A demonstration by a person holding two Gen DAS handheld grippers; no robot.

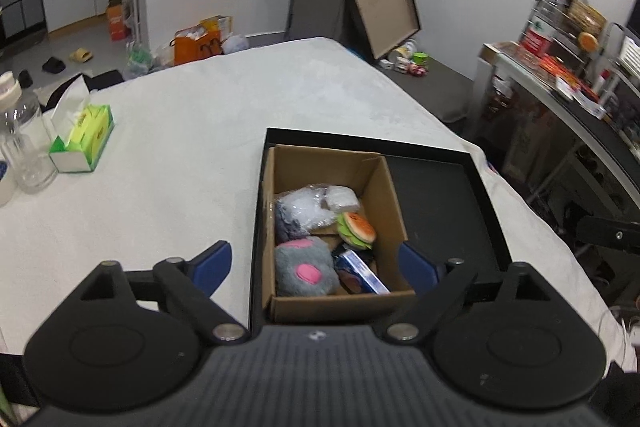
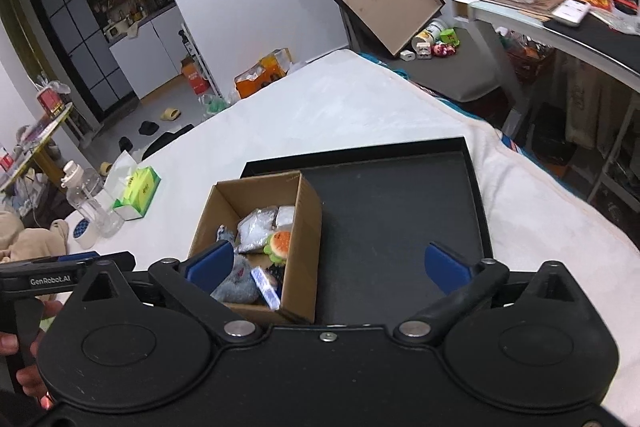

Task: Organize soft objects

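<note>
1. The left gripper point(image 1: 314, 269) hangs nearest, its blue-padded jaws spread wide and holding nothing, directly above the near end of the open brown cardboard box point(image 1: 382, 195).
2. The right gripper point(image 2: 328, 265) likewise has its jaws wide apart and empty, poised over the bare floor of the shallow black rectangular tray point(image 2: 400, 211).
3. The cardboard box stands in the left part of that tray, on a surface draped in white cloth point(image 1: 180, 131) that may be a bed or a worktop; I cannot tell which.
4. Inside the box, nearest, lie a grey plush paw with pink pads point(image 1: 306, 267) and a blue-and-white packet point(image 1: 362, 271).
5. Further in sit a small hamburger-shaped plush point(image 1: 356, 225) and a white fluffy item wrapped in clear plastic point(image 1: 310, 207).
6. Judging by this, the soft things are already gathered in the box; none lies loose on the cloth, so the task looks close to done, or else they await sorting into the tray.
7. Far left stand a green tissue box point(image 1: 82, 139) and a clear plastic bottle point(image 1: 20, 139).
</note>
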